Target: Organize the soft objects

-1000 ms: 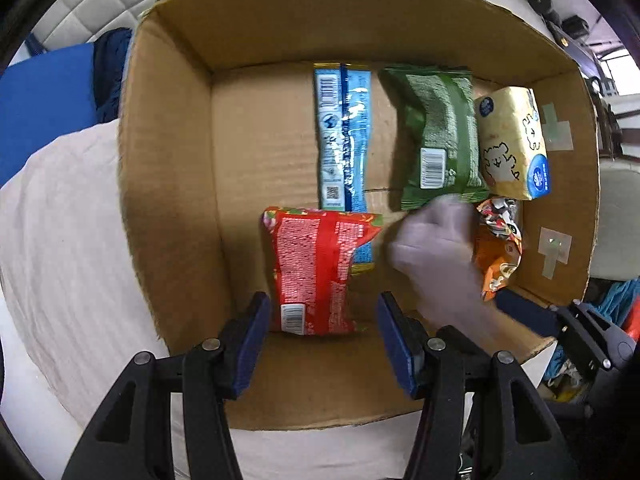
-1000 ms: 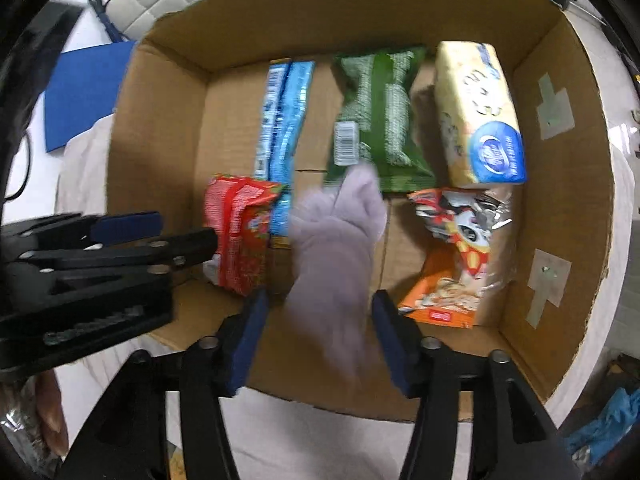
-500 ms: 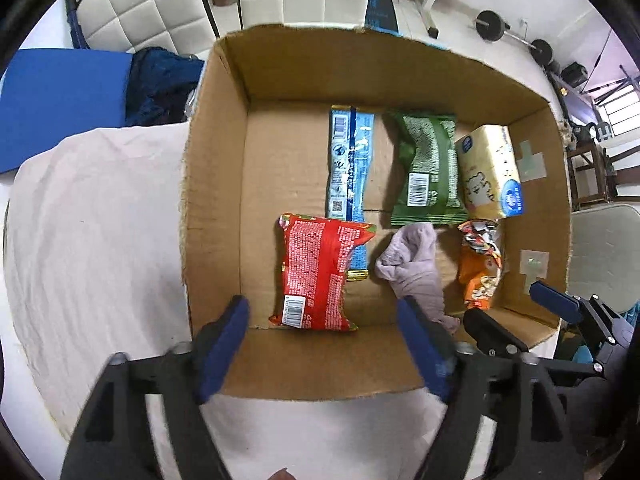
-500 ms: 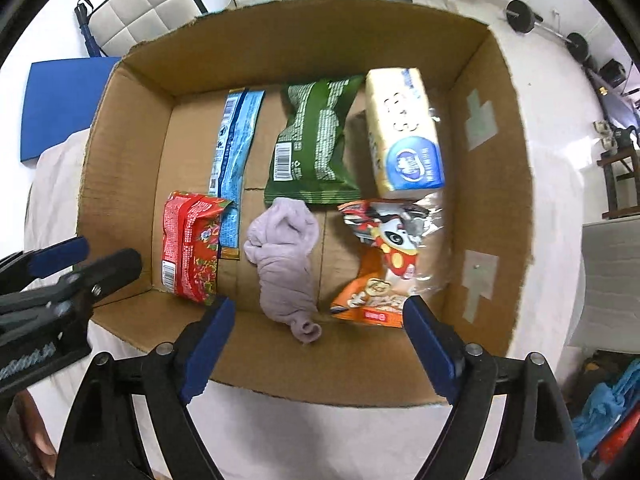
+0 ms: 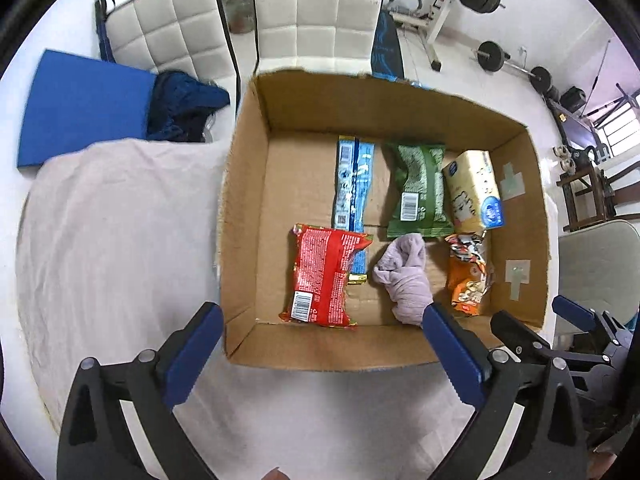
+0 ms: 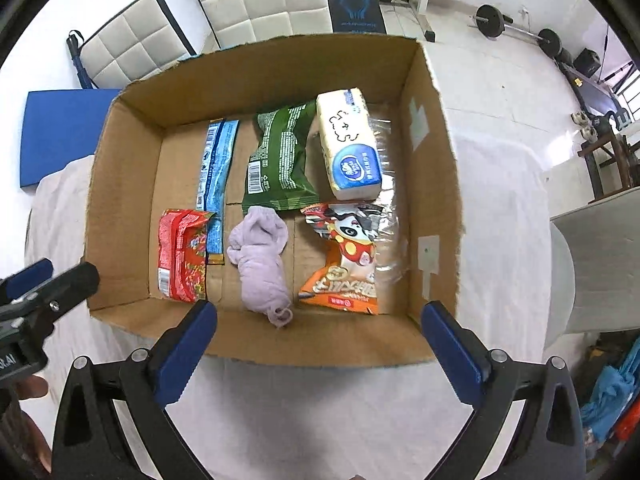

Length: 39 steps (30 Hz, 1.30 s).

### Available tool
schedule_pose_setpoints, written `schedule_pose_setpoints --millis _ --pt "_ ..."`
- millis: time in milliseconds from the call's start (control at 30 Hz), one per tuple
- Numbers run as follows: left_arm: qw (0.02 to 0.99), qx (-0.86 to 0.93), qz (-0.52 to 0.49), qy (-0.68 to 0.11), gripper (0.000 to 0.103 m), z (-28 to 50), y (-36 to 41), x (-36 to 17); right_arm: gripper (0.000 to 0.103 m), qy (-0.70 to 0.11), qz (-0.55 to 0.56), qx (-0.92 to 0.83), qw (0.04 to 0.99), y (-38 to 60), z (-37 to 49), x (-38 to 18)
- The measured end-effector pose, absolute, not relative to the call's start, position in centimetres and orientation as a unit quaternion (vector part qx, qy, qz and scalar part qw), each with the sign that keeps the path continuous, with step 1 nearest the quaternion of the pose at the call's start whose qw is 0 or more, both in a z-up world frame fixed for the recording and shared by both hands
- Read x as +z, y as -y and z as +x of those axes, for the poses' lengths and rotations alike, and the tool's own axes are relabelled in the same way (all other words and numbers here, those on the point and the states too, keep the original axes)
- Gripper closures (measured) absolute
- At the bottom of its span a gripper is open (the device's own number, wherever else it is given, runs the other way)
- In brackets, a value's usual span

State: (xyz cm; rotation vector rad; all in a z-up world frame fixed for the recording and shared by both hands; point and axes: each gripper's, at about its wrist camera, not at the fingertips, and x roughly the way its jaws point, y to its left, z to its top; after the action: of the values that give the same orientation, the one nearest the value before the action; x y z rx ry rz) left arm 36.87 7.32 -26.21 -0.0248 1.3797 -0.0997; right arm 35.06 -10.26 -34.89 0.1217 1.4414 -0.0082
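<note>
Sock (image 6: 262, 260) now dropped in box (image 6: 432, 184), near row, btwn red pack (image 6: 182, 254) & orange pack (image 6: 346, 268). Both grippers pulled back, right (image 6: 318, 340) & left (image 5: 320, 344) jaws spread, empty. Placement looks done.

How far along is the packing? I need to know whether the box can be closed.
Six soft items lie in the cardboard box, among them the lilac sock, red packet and tissue pack. The left gripper and right gripper are open, holding nothing. No loose items show on the cloth, so packing looks nearly done.
</note>
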Motion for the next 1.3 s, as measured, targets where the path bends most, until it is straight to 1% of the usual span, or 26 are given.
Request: schedule_pose_setpoints --millis 200,333,533,733,867,1000,1167,1300 --pt "0.795 -0.044 0.001 -0.605 0.001 34.1 -7.0 -22.8 0.000 -0.633 0.067 -0.003 0.771 11.0 32.3 -31.5" --pt "0.822 -0.044 -0.004 -0.568 0.001 30.9 -6.9 -19.0 0.000 -0.609 0.073 -0.007 0.789 11.8 29.8 -28.4" --pt "0.858 -0.059 -0.028 -0.510 0.001 25.0 -6.9 -12.0 0.000 -0.561 0.082 -0.005 0.824 12.2 24.1 -21.7" --pt "0.878 -0.060 -0.033 -0.474 0.001 20.2 -7.4 -6.5 0.000 -0.524 0.084 0.004 0.848 12.1 18.3 -15.2" --pt "0.880 -0.059 -0.019 -0.471 0.001 17.6 -7.3 -4.3 0.000 -0.506 0.083 0.012 0.858 12.0 15.0 -11.7" --pt "0.886 -0.055 -0.032 -0.459 0.001 15.3 -8.0 -2.4 0.000 -0.485 0.075 0.011 0.871 11.9 12.1 -8.5" --pt "0.891 -0.049 -0.034 -0.450 0.001 13.6 -8.8 -0.5 0.000 -0.471 0.082 0.012 0.878 12.0 9.9 -5.9" --pt "0.892 -0.050 -0.040 -0.448 0.001 12.6 -9.0 0.0 0.000 -0.467 0.081 0.014 0.881 12.0 8.3 -4.4"
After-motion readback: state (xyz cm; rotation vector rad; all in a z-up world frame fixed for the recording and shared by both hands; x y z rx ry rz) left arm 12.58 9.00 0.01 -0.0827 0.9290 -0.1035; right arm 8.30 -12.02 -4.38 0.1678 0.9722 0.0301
